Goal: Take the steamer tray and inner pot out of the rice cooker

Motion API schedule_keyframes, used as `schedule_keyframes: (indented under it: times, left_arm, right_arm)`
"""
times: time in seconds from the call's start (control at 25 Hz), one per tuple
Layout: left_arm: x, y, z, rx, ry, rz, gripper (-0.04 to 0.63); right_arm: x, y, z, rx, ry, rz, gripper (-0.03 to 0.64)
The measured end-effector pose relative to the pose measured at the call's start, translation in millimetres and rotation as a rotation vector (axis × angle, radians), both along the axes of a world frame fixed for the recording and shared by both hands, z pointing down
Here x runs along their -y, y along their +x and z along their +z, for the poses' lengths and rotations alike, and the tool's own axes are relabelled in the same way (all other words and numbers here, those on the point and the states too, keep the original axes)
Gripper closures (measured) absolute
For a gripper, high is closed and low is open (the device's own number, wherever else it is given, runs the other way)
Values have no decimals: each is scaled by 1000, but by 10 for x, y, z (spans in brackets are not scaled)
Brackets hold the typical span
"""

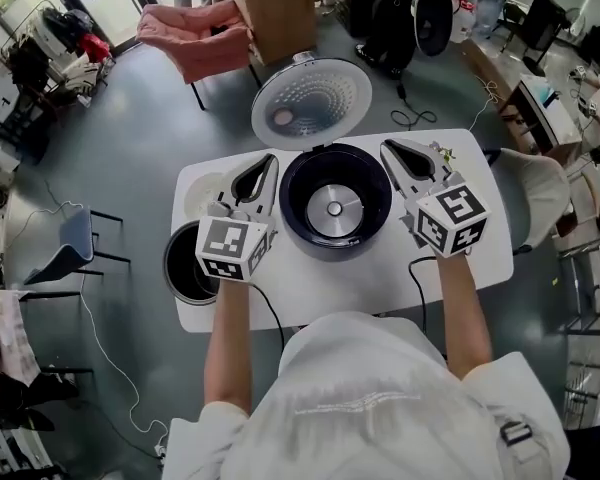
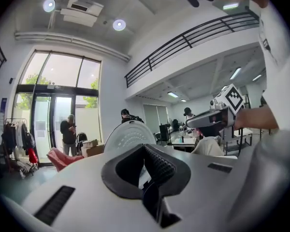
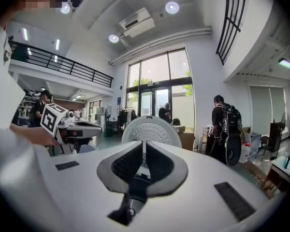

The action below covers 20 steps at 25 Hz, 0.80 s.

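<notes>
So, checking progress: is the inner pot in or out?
Out: the rice cooker shows its bare heating plate; the inner pot stands on the table, left.

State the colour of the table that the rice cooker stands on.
White; the table shows best in the head view.

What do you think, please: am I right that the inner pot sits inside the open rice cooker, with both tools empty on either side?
No: the head view shows the open rice cooker holding no pot; the inner pot stands outside, at the table's left edge. The left tool and right tool are empty on either side.
</notes>
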<state>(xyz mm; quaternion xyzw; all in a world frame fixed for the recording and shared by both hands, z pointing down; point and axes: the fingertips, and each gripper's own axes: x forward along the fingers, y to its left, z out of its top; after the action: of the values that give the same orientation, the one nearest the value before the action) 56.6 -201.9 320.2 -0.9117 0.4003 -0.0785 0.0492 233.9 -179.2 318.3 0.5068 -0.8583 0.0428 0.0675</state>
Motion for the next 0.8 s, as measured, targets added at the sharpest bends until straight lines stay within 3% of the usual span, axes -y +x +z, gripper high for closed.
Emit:
schedule_keyframes:
  times: [0.28,0.8]
  left_arm:
    - [-50,437,-200,23,62,53,580]
    - [-54,497,-443,12,109,28,578]
  right_arm:
    - [-81,495,-130,-39,40,62,583]
    - [-126,599,-210,-81,83,46,589]
